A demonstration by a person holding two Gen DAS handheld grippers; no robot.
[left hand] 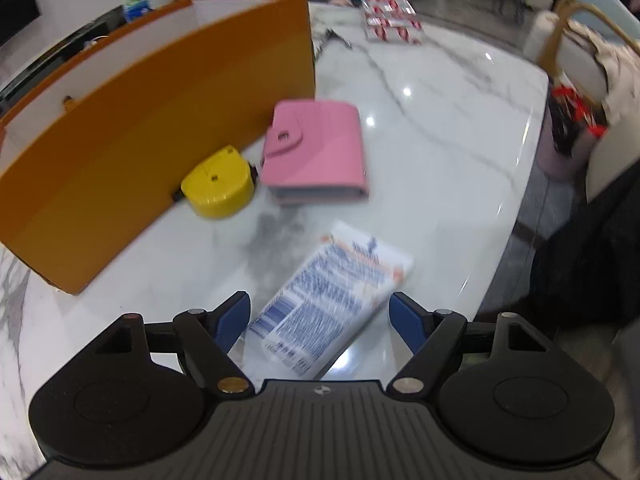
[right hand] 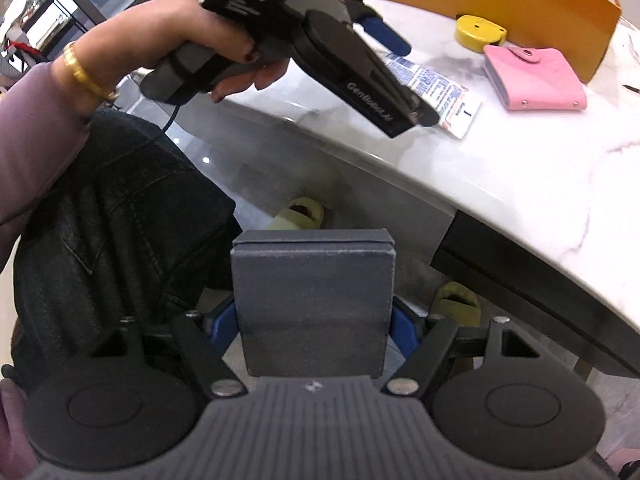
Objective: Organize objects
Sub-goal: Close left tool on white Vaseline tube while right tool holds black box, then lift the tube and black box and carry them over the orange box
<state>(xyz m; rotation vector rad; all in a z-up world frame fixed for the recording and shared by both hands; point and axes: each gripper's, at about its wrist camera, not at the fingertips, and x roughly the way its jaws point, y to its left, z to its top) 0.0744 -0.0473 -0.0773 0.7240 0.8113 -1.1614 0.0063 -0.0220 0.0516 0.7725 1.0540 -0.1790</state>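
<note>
A: While the left wrist view is blurring from motion, what's getting lost?

B: Print on the white packet (left hand: 332, 304) with blue and orange text is smearing, unreadable. Its near end is sitting under the left tool (left hand: 320, 316), whose blue pads are standing wide apart, nothing pressed between them, packet lying flat on the bench (left hand: 440, 152) below. Clutter behind the box is too small to make out.

A: Rest of the bench?

B: Glossy white marble with grey veins, rounded edge. The orange box (left hand: 160, 128), smooth card walls with a white inside, is getting bent by the fisheye. The yellow tape measure (left hand: 218, 184), hard rounded plastic, is touching the box's wall. The pink wallet (left hand: 316, 152), soft leather-like with a snap tab, is lying just beside the tape measure. Red-and-white packs (left hand: 390, 16) are sitting at the far edge, blurry.

A: Right wrist view?

B: The right tool (right hand: 312, 332) is gripping a dark grey flat box (right hand: 314, 304), matte, square-cornered, lid seam along the top; it's covering most of both pads. It's hanging off the bench, over the floor and a yellowish slipper (right hand: 300, 216), second one partly hidden. A hand (right hand: 200, 36) with a gold bangle (right hand: 86, 74) is holding the left tool's handle; purple sleeve (right hand: 32, 140) cut off at the frame.
</note>
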